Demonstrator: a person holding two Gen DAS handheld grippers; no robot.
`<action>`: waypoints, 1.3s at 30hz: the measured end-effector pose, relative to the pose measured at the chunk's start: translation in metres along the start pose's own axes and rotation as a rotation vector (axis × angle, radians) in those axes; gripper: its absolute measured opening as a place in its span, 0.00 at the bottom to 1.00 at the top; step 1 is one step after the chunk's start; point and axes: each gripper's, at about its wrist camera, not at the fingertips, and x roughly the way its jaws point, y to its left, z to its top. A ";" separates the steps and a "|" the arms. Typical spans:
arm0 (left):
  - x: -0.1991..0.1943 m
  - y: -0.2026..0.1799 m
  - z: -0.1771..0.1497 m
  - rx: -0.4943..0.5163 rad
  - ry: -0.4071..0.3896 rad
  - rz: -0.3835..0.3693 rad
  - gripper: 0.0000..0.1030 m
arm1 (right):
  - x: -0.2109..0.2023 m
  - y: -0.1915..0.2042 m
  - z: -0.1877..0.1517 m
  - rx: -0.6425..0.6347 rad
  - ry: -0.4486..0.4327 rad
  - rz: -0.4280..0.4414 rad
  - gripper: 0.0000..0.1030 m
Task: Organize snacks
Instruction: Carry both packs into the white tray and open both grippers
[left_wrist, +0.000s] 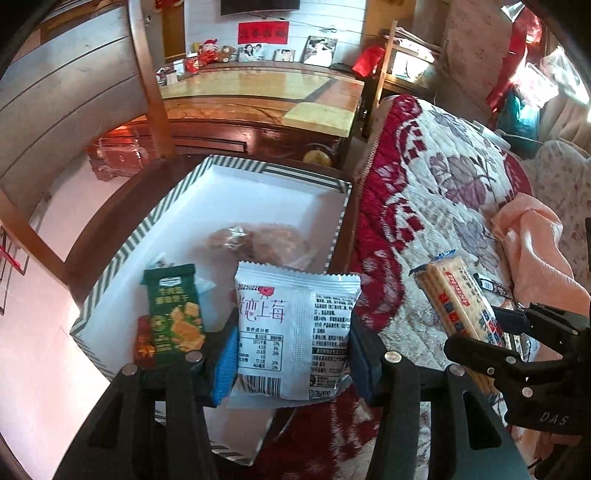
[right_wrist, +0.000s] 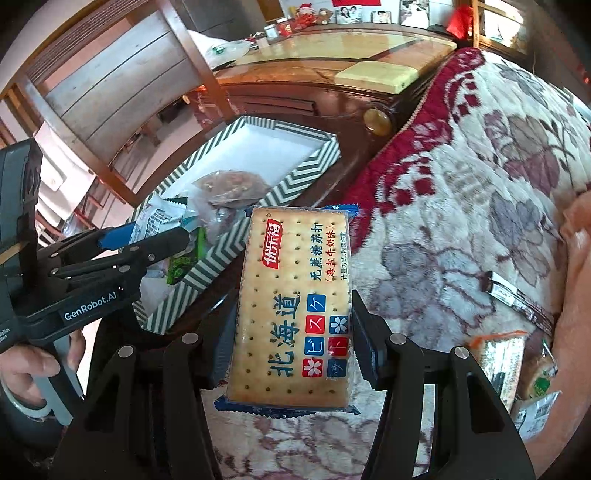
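Bed, covered with a floral blanket (right_wrist: 480, 177) in red and cream; a few wrapped snack packets (right_wrist: 517, 354) lie on it at the right. Beside the bed, a dark wooden surface (right_wrist: 332, 122) carries a striped-rim box (left_wrist: 122, 254) containing several snack packs (left_wrist: 173, 317).

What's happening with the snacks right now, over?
Left gripper clamps white strawberry packet. Right gripper clamps cracker pack. Both beside striped box, already holding snacks. Nothing blocking.
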 end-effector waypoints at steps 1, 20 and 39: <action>0.000 0.002 0.000 -0.002 -0.001 0.003 0.53 | 0.001 0.002 0.001 -0.003 0.003 0.002 0.53; 0.009 0.059 -0.001 -0.082 0.013 0.065 0.53 | 0.031 0.046 0.027 -0.087 0.054 0.028 0.53; 0.027 0.098 -0.003 -0.151 0.046 0.109 0.53 | 0.073 0.094 0.067 -0.181 0.099 0.046 0.53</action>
